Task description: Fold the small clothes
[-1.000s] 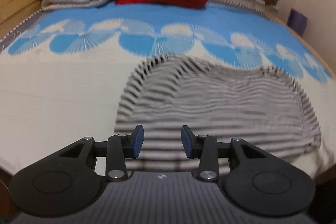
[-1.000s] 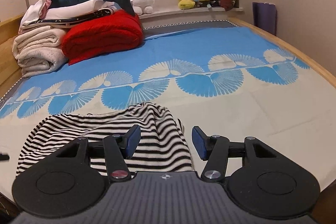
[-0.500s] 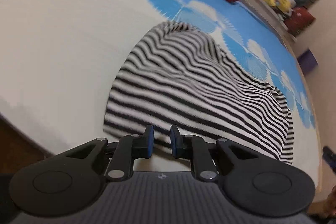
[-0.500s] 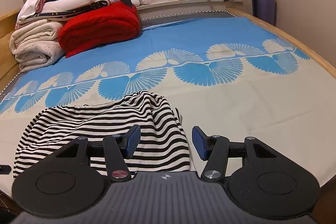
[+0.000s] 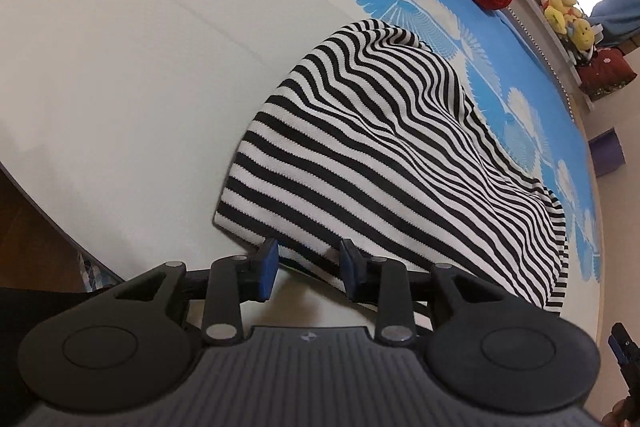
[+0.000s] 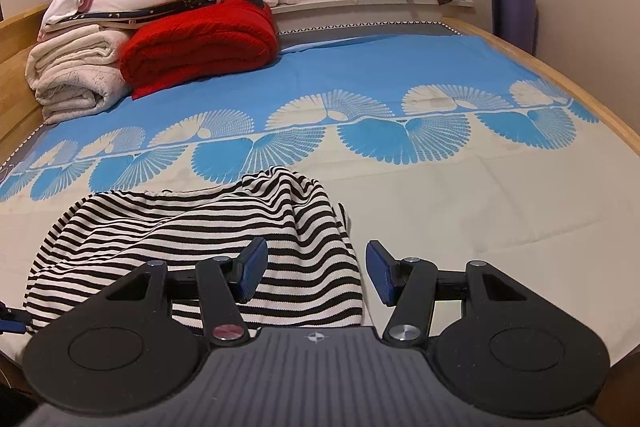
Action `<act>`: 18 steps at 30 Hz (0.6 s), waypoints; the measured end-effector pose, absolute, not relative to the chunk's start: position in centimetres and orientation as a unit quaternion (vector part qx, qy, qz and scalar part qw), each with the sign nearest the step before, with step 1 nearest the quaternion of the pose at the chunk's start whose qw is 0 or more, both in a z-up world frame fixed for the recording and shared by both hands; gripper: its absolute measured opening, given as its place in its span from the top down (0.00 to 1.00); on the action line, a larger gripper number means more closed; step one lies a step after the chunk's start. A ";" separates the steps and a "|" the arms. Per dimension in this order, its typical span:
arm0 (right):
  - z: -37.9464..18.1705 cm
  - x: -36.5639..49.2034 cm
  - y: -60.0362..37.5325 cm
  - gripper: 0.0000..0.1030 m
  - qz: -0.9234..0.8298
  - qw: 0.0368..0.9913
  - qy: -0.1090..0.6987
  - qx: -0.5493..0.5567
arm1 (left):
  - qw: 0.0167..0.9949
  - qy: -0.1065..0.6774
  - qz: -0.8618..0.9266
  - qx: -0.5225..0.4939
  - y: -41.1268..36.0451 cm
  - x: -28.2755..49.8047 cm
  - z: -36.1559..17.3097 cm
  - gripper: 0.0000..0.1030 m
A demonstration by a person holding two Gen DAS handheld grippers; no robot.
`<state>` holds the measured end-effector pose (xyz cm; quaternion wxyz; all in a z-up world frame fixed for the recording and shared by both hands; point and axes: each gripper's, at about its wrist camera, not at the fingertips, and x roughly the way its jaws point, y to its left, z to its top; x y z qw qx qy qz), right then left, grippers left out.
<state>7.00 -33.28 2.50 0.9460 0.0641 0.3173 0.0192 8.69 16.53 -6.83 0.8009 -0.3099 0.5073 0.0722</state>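
**Striped garment being approached at its near hem by a reopened left gripper**

Striped garment [image 5: 392, 147] is lying spread on the cream part of the bed sheet [image 5: 120, 47], close to the near edge of the bed, with the folded red blanket [image 6: 200, 47] and towels [image 6: 76, 75] being kept well apart at the headboard end. Its long axis is being seen running across the bed, side to side in the right wrist view, with the stripes following that line and a bunched, raised end [image 6: 296, 187] pointing toward the blue fan pattern.

Compared with half a second ago, the left gripper [image 5: 308, 267] is being held wider: its pads, then nearly closed, are now parted on either side of the near hem, with cloth lying between them but not being pinched. This is being read as a grasp being lined up at the left corner, so the fold is judged not yet begun.

The right gripper [image 6: 316, 275] is being held wide open above the garment's right corner, as before, with nothing gripped.
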 end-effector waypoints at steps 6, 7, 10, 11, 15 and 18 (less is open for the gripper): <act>2.5 7.2 -33.2 0.45 0.021 0.946 0.318 0.059 | 0.797 0.507 0.078 -0.319 16.6 8.9 -7.1 0.58; 2.4 7.2 -33.2 0.45 0.022 0.946 0.318 0.058 | 0.795 0.506 0.080 -0.326 16.7 8.9 -7.2 0.57; 2.4 7.2 -33.1 0.45 0.021 0.946 0.318 0.057 | 0.783 0.502 0.096 -0.354 17.5 8.8 -7.6 0.46; 2.4 7.2 -33.1 0.45 0.020 0.946 0.318 0.056 | 0.779 0.501 0.105 -0.362 17.8 8.7 -7.7 0.45; 2.3 7.1 -33.2 0.45 0.018 0.946 0.318 0.055 | 0.762 0.503 0.129 -0.387 18.6 8.5 -8.6 0.43; 2.3 7.1 -33.3 0.45 0.017 0.946 0.318 0.055 | 0.750 0.504 0.133 -0.407 18.9 8.6 -9.4 0.43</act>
